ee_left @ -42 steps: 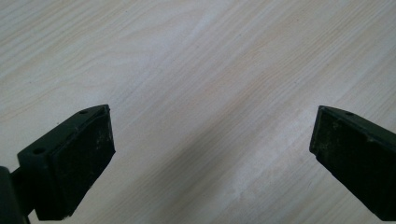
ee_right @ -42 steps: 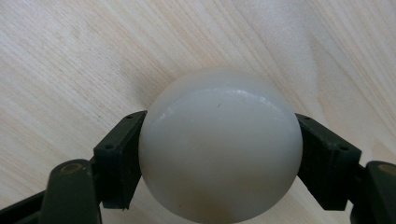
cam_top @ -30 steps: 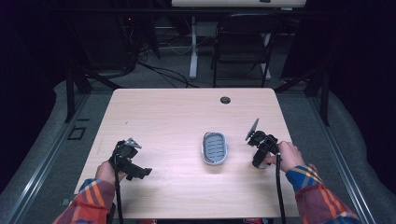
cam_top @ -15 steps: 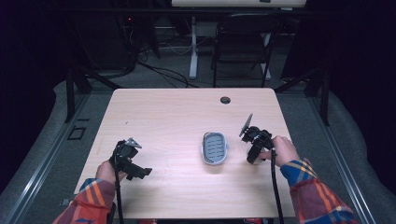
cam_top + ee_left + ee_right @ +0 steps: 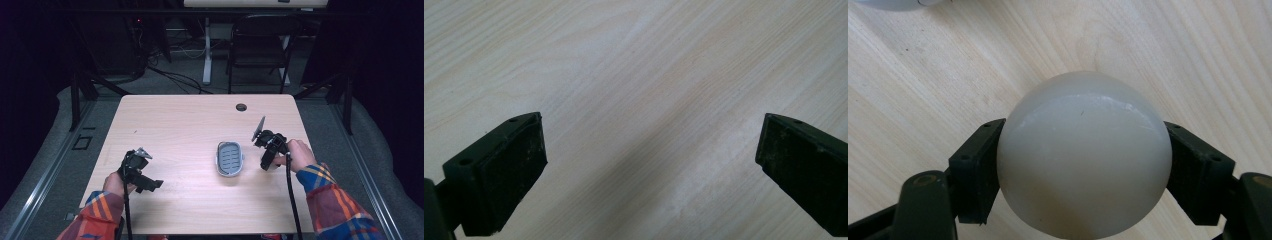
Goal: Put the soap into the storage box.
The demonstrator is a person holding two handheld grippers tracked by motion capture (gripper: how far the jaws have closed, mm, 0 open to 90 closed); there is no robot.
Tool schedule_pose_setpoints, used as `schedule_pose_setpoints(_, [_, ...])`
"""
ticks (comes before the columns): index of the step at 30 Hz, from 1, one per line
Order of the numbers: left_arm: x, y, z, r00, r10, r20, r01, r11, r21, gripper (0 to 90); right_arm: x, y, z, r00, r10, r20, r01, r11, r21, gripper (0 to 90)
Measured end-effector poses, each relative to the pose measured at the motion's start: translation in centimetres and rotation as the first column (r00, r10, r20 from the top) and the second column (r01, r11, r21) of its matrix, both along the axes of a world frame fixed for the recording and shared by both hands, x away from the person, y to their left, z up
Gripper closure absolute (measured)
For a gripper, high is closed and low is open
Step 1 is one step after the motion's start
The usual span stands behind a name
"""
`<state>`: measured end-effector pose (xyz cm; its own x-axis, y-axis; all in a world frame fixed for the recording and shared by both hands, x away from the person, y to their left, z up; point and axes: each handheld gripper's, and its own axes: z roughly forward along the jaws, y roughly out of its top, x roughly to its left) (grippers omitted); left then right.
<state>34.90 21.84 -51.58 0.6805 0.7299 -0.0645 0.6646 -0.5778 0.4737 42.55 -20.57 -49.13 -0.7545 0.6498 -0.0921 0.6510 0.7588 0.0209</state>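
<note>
Soap, a smooth off-white rounded bar (image 5: 1083, 155), sits clamped between the two black jaws of the right hand-held gripper (image 5: 1083, 165), with the pale wood tabletop (image 5: 175, 130) showing beneath and beyond it. In the high view that hand-held gripper (image 5: 266, 150) is just to the right of the grey oval soap dish (image 5: 229, 159), near it but not touching.

Going from the largest thing down: the tabletop is wide and bare, so a dropped bar could roll or slide well away from the hand-held gripper before it stops. The soap dish is shallow, with a low rim and ribbed floor; set down off-centre, the bar could land on the rim, tip the dish or skid out onto the wood. The bar itself is the main risk, judging by its look: its surface is curved and glossy, and the jaws seem to touch it only at its widest sides, so any twist of the hand or easing of pressure may let it squirt forward out of the grip. Pressing harder could dent it.

The left hand-held gripper (image 5: 649, 165) hangs over bare wood with its jaws spread wide and nothing between them; in the high view it (image 5: 142, 175) lies well apart from the dish, too far to steady it.
</note>
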Motion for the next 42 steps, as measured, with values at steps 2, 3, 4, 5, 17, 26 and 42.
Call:
schedule_pose_setpoints(2, [0.0, 0.0, 0.0, 1.0, 0.004, 0.003, -0.004, 1.0, 0.0, 0.0, 0.1, 0.2, 0.2, 1.0, 0.005, 0.004, -0.005, 1.0, 0.002, 24.5])
schedule_pose_setpoints(3, [0.0, 0.1, 0.0, 1.0, 0.004, -0.001, -0.004, 1.0, -0.002, 0.0, 0.1, 0.3, 0.3, 1.0, 0.002, 0.004, -0.002, 1.0, 0.008, 24.6])
schedule_pose_setpoints(4, [0.0, 0.1, 0.0, 1.0, 0.006, 0.003, -0.006, 1.0, -0.001, 0.0, 0.2, 0.5, 0.4, 1.0, 0.006, 0.004, -0.006, 1.0, 0.004, 24.5])
schedule_pose_setpoints(5, [0.0, 0.0, 0.0, 1.0, 0.006, 0.004, -0.006, 1.0, -0.002, 0.0, 0.3, 0.6, 0.5, 0.9999, 0.009, 0.006, -0.009, 1.0, 0.001, 24.5])
schedule_pose_setpoints(17, [0.0, 0.1, 0.0, 1.0, 0.0, -0.002, 0.0, 1.0, -0.005, 0.0, 1.1, 2.4, 2.6, 0.9985, 0.047, 0.027, -0.047, 0.999, -0.019, 24.5])
schedule_pose_setpoints(26, [0.0, 0.1, 0.0, 1.0, 0.001, -0.001, -0.001, 1.0, -0.007, 0.0, 1.4, 3.6, 3.9, 0.9968, 0.068, 0.042, -0.067, 0.998, -0.013, 24.6])
schedule_pose_setpoints(42, [0.0, 0.1, 0.0, 1.0, 0.001, -0.001, -0.001, 1.0, -0.007, 0.0, 2.0, 5.6, 4.9, 0.9938, 0.102, 0.043, -0.102, 0.995, -0.017, 24.6])
